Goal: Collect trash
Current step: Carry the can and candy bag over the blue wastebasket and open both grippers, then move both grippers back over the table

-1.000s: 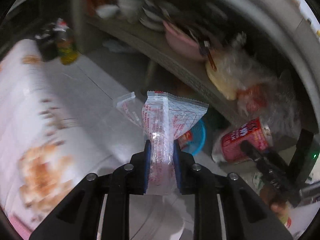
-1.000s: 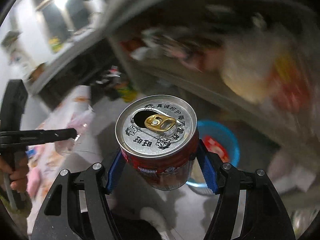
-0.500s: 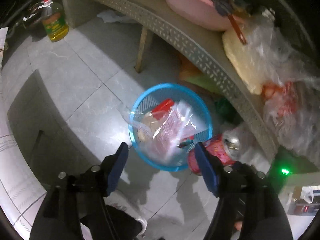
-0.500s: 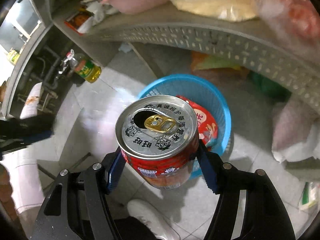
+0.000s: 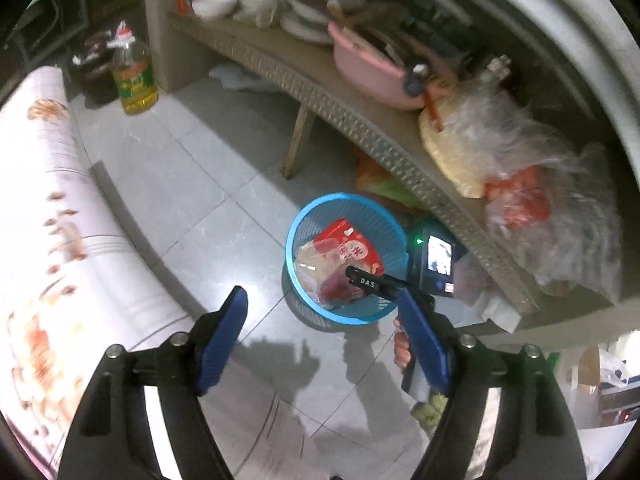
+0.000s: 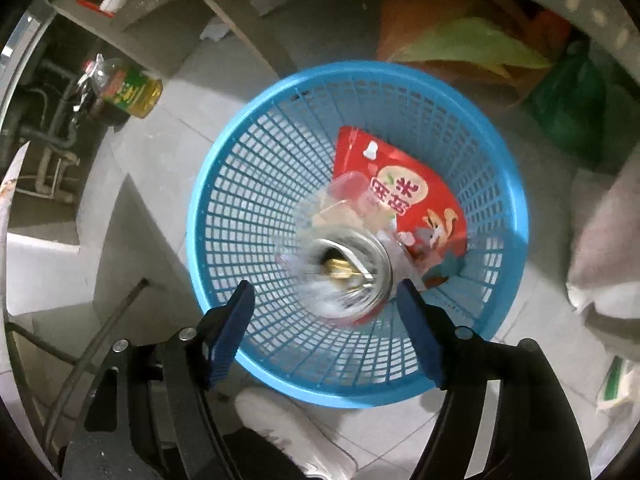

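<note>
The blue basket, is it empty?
No, the blue basket holds a red snack bag and a blurred can.

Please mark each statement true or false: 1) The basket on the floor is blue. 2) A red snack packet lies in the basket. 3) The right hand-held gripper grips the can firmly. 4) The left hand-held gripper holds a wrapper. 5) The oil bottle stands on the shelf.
1) The basket is blue: true.
2) A red snack packet lies inside it: true.
3) False: the right hand-held gripper is opening, and the blurred can is clear of its pads, over the basket.
4) False: the left hand-held gripper is opening, nothing between its jaws.
5) False: the oil bottle stands on the floor.
</note>
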`<state>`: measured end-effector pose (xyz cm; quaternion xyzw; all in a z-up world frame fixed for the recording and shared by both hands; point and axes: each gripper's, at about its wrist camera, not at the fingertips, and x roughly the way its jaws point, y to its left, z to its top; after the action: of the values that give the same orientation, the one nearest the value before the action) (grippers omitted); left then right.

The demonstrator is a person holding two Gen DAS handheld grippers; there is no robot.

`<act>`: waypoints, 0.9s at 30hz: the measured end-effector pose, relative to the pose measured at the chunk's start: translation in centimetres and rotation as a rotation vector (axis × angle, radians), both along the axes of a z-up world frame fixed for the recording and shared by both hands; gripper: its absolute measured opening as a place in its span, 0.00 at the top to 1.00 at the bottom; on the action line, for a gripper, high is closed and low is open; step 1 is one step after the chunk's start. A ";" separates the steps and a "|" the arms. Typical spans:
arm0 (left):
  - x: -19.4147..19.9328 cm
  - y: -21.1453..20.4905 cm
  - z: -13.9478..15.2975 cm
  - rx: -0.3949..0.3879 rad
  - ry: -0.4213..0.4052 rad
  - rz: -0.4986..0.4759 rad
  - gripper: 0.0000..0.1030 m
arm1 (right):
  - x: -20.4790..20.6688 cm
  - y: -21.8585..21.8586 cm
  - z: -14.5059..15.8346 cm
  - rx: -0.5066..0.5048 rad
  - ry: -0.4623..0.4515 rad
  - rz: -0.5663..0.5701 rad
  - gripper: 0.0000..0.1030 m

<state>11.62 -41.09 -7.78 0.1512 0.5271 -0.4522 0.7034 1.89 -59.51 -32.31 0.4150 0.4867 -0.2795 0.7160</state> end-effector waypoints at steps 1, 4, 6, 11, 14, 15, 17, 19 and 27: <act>-0.4 1.1 0.7 -0.018 -0.013 -0.007 0.25 | 0.0 0.1 0.4 -0.003 -0.011 -0.003 0.29; -1.3 4.3 2.5 -0.062 -0.038 -0.018 0.24 | -1.2 1.5 2.5 -0.050 -0.022 -0.001 0.29; -1.6 6.5 3.6 -0.083 -0.050 -0.007 0.24 | -2.6 2.7 4.4 -0.072 -0.032 -0.011 0.29; -2.1 13.8 6.1 -0.114 -0.125 0.065 0.23 | -6.0 6.3 9.6 -0.138 -0.085 0.005 0.29; -2.4 18.1 7.1 -0.112 -0.168 0.125 0.23 | -7.4 9.4 13.4 -0.189 -0.122 0.051 0.29; -2.6 20.2 7.6 -0.117 -0.184 0.152 0.22 | -7.4 10.3 14.4 -0.204 -0.134 0.069 0.29; -3.2 23.9 8.4 -0.124 -0.237 0.203 0.22 | -7.6 12.6 16.7 -0.236 -0.152 0.118 0.29; -3.9 27.1 8.8 -0.116 -0.293 0.252 0.20 | -7.6 15.4 18.9 -0.272 -0.171 0.176 0.29; -6.3 37.3 9.4 -0.127 -0.375 0.384 0.20 | -3.9 24.8 25.5 -0.147 -0.427 0.443 0.29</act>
<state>5.36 -3.77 1.64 0.0854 0.3772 -0.3069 0.8696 -2.02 -34.72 -6.82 0.2952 0.3826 -0.0579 0.8736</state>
